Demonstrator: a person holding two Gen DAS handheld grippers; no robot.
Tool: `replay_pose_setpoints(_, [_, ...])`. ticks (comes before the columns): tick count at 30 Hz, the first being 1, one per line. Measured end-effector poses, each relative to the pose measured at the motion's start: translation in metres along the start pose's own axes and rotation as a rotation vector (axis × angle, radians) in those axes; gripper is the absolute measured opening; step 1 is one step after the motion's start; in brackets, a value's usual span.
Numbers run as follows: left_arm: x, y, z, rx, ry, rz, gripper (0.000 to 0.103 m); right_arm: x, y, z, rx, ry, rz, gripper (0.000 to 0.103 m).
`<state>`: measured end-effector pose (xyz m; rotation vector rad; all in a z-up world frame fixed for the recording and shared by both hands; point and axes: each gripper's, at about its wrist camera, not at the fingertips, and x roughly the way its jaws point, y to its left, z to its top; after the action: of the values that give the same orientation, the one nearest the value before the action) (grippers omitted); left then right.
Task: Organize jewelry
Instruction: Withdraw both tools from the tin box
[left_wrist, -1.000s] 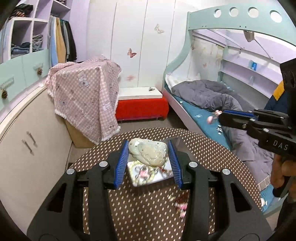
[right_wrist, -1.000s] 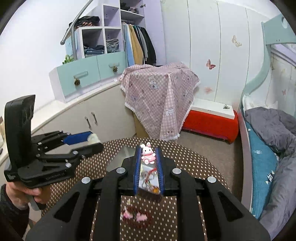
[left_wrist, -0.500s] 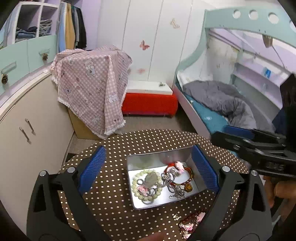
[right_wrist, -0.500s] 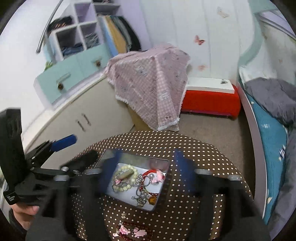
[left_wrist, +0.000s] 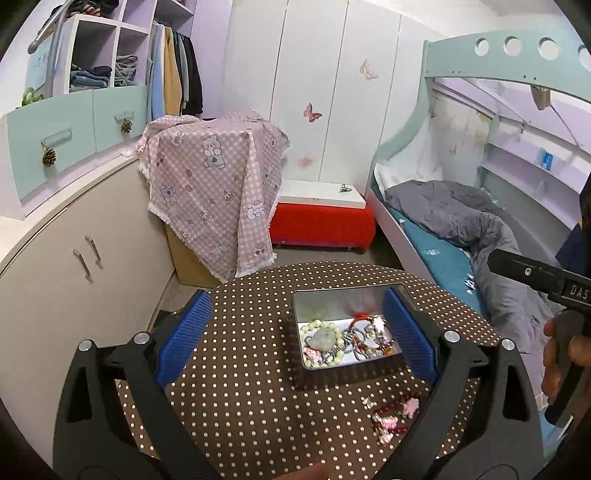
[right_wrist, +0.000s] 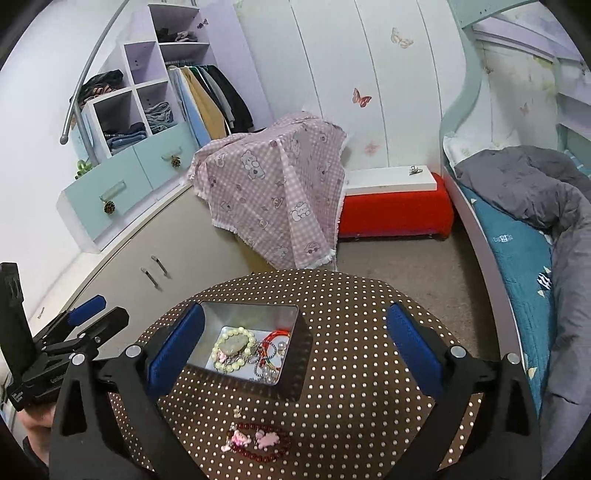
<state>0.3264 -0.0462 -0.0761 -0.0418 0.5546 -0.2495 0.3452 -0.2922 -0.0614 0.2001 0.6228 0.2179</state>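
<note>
Inside the tin (right_wrist: 255, 314), tangled jewelry (right_wrist: 251, 350) blurs together; both tools spread, empty.

Bright even room light, sharp centres, fisheye-bent dark corners

This is a child's bedroom in a home: a mint-green bunk bed (left_wrist: 480, 66) with a rumpled grey duvet (left_wrist: 454, 214) stands along one wall. Butterfly stickers (right_wrist: 361, 98) dot the white wardrobe doors (left_wrist: 314, 81), and clothes hang in an open closet (right_wrist: 210, 96) beside cubby shelves (right_wrist: 125, 110) of folded garments.
</note>
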Motion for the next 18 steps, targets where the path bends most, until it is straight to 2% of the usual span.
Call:
replay_pose_setpoints(10, [-0.023, 0.0, -0.011, 0.009, -0.022, 0.032, 0.092, -0.026, 0.01, -0.018, -0.023, -0.018, -0.021, 0.095])
replay_pose_setpoints(18, [-0.029, -0.008, -0.026, 0.026, -0.005, 0.031, 0.092, -0.034, 0.011, -0.035, -0.019, -0.008, -0.024, 0.095])
